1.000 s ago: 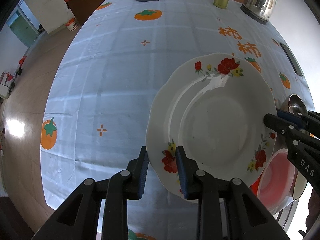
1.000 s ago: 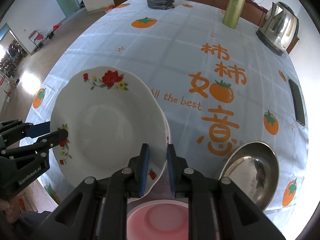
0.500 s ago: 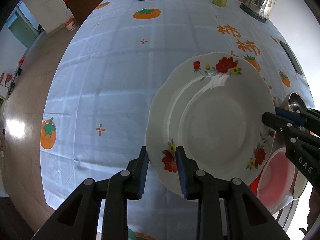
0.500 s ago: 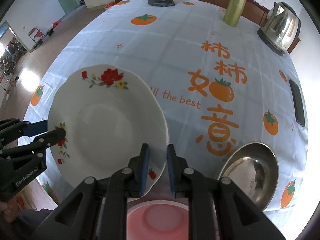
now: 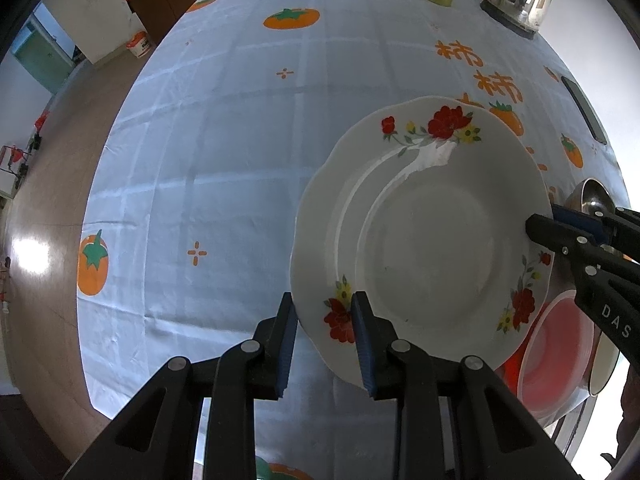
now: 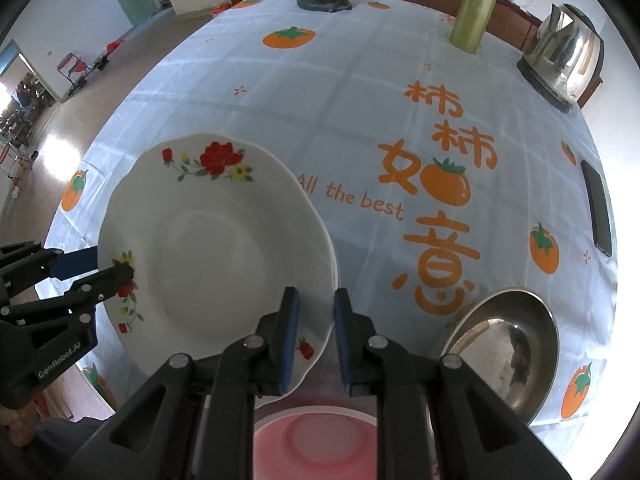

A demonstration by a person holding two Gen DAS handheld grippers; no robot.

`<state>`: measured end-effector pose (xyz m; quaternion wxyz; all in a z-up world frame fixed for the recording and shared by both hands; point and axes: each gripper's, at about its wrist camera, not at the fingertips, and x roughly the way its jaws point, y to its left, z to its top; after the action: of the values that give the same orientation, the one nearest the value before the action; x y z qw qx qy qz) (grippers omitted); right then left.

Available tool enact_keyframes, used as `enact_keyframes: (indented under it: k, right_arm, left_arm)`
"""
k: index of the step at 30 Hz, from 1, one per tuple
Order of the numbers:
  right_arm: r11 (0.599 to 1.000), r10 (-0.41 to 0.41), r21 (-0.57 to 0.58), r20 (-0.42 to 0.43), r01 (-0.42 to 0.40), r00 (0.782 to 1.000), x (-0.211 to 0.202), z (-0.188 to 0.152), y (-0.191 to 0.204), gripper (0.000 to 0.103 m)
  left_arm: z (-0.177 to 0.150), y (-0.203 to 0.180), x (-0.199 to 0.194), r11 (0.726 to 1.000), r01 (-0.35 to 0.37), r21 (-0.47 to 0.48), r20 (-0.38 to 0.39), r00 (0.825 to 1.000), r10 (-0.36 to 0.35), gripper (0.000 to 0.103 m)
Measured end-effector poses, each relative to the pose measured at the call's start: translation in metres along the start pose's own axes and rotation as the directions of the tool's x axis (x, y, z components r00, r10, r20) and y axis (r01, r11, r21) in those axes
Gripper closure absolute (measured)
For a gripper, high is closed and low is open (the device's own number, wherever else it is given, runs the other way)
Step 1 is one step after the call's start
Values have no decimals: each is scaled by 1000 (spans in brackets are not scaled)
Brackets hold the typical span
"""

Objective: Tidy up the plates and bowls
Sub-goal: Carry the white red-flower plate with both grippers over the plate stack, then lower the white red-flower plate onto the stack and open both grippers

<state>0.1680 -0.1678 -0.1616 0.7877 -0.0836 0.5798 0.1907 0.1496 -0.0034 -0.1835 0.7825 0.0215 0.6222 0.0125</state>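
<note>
The floral plate (image 5: 424,240) fills the lower right of the left wrist view, lifted off the table (image 5: 224,152) and hiding whatever lies under it. The left gripper (image 5: 324,332) has its fingers narrowed on the plate's near rim, one pad under and one on the face, and the right gripper (image 5: 560,236) pinches the opposite rim at the right edge of the frame. In the right wrist view the right gripper (image 6: 314,336) straddles the plate's (image 6: 216,256) rim at bottom centre, while the left gripper (image 6: 108,268) holds the rim at the left edge. A pink bowl (image 6: 316,440) is cut off by the bottom edge and partly covered by the fingers. A steel bowl (image 6: 504,344) sits at lower right. A kettle (image 6: 564,64), a green canister (image 6: 474,12) and a phone (image 6: 598,208) line the top and right, leaving open tablecloth across the upper left.
</note>
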Motion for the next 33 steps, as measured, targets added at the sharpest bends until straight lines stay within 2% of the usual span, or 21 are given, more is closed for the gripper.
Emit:
enact_keyframes:
  k: [33]
  right_arm:
    - [1000, 7, -9, -28, -7, 1000, 14, 3, 4, 85]
  left_arm:
    - [0, 4, 10, 1000, 4, -6, -29, 1000, -4, 73]
